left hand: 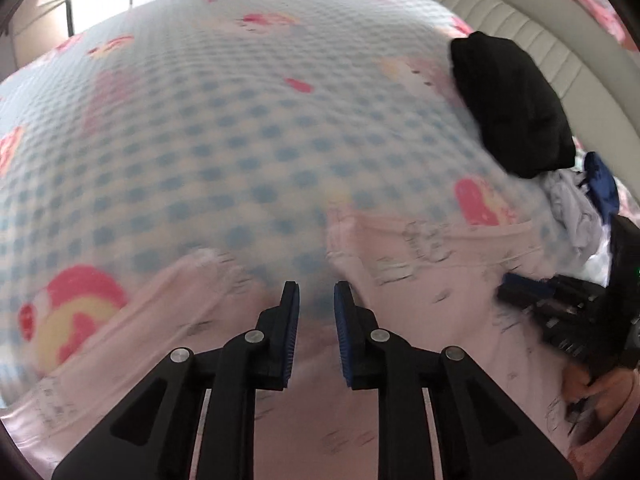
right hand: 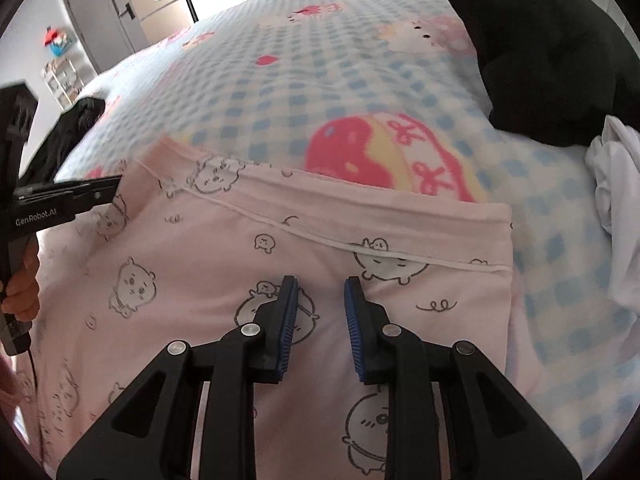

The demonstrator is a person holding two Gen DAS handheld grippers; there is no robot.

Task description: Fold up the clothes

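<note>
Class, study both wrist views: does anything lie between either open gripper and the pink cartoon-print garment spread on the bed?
Nothing visible does. The right gripper and the left gripper both hover open directly over the pink cartoon-print garment. The black garment and the crumpled white cloth lie off to the side.

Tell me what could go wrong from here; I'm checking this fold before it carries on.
1. Both the left gripper and right gripper hover with jaws open over the pink garment, so a shallow pinch may also grab the checked blanket.
2. The black garment and white garment lie close by; a wide fold could drag them.
</note>
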